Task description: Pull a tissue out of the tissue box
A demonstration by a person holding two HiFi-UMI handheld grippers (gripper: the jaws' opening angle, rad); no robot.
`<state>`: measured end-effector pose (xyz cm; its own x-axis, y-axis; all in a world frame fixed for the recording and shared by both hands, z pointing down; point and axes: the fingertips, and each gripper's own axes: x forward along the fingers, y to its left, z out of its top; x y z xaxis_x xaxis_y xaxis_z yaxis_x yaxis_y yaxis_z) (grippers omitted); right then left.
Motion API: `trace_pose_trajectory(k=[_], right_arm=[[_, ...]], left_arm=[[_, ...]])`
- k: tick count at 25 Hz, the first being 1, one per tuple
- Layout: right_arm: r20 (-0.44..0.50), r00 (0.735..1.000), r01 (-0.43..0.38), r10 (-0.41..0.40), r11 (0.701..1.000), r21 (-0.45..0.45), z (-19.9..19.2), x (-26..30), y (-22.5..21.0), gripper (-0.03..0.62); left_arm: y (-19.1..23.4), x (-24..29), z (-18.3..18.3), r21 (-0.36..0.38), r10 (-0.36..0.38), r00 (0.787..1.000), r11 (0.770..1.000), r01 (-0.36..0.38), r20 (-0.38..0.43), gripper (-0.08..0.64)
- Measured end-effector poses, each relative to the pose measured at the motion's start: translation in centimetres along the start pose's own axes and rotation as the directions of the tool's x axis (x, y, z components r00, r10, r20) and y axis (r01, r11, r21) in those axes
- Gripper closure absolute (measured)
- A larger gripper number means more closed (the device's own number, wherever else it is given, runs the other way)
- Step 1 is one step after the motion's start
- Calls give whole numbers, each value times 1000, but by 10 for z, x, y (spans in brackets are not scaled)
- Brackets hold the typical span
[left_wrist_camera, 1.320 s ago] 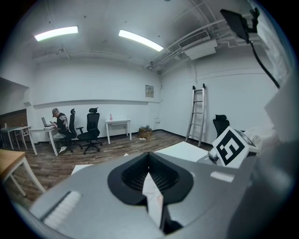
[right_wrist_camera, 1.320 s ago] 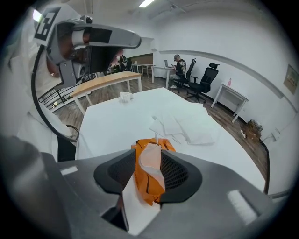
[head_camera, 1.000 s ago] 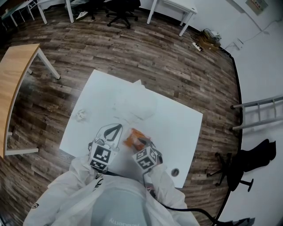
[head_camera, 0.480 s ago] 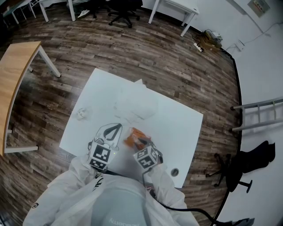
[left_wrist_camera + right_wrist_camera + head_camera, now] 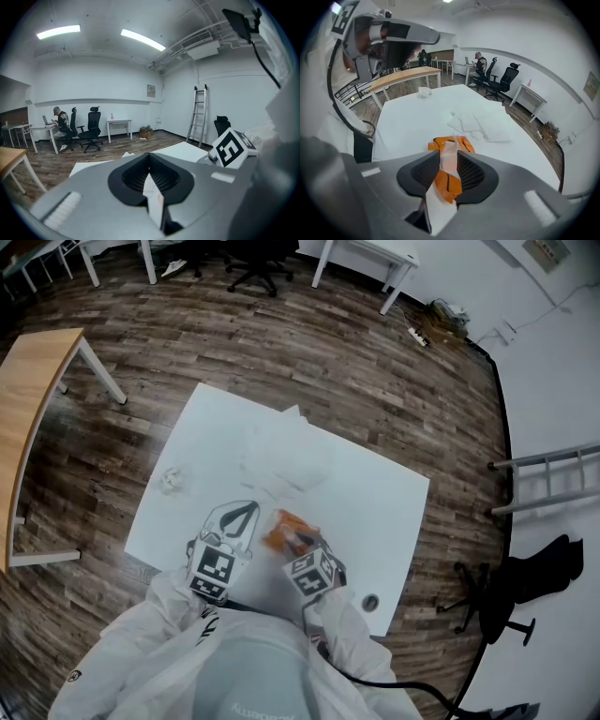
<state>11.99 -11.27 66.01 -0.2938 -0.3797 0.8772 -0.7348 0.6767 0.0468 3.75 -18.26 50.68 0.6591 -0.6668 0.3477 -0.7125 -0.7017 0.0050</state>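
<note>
Right tool (image 5: 447, 166) jaws just closed onto tissue (image 5: 449, 155); box (image 5: 279, 529) unmoved.

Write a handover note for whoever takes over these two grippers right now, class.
Left gripper: shut, beside the pack; white sliver between its jaws, unclear what.
Right gripper: jaws have just been closing on the tissue sticking up from the orange pack; pads touch it.
Done: tissue gripped; loose tissues already lie on the table.
Left: pull it free of the pack.

Matt white table (image 5: 375, 493), wood-grain floor (image 5: 281, 343) (slight sheen), soft paper tissue (image 5: 449, 152)
</note>
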Motion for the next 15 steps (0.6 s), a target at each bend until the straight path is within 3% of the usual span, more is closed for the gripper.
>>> trace_pose_trajectory(k=[15], right_arm=[[-2,1000,13,-13,1000,11,-1,-1,0,538]], left_arm=[[-3,0,-5,0,-5,1000,1000,5,-14,560]])
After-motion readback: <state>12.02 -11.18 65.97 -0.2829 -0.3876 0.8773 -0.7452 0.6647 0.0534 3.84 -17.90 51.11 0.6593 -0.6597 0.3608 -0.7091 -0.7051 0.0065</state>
